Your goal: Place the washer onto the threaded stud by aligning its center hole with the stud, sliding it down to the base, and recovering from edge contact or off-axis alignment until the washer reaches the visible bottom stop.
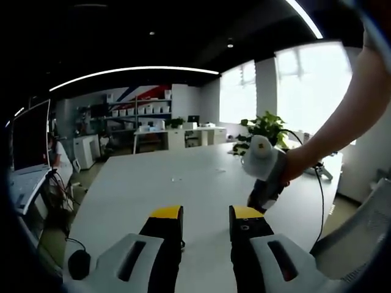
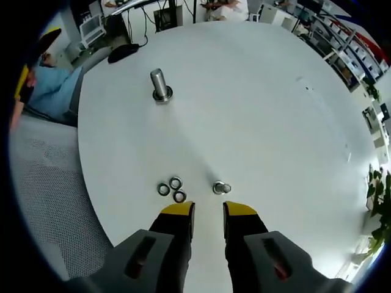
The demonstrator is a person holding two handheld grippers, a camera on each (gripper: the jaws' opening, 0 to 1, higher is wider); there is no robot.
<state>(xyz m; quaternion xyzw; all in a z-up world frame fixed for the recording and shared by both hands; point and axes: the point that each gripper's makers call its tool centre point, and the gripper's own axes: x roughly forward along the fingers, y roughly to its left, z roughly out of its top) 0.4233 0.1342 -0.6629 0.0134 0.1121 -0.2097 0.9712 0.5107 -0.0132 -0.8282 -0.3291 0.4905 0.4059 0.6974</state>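
The threaded stud (image 2: 160,82) stands upright on its round base near the table's far left. Three loose washers (image 2: 173,189) lie in a cluster just ahead of my right gripper (image 2: 208,215), and a single washer (image 2: 220,187) lies a little to their right. The right gripper hovers above the table, open, with nothing between its yellow-tipped jaws. In the left gripper view my left gripper (image 1: 206,218) is held level over the white table (image 1: 183,183), open and empty. The right gripper (image 1: 260,199) shows there too, held by a hand and pointing down at the table.
A person in blue (image 2: 52,85) sits at the table's left edge beside a grey mesh chair (image 2: 43,183). A black object (image 2: 125,52) and cables lie at the far edge. A potted plant (image 1: 266,128) and a laptop (image 1: 27,152) flank the table.
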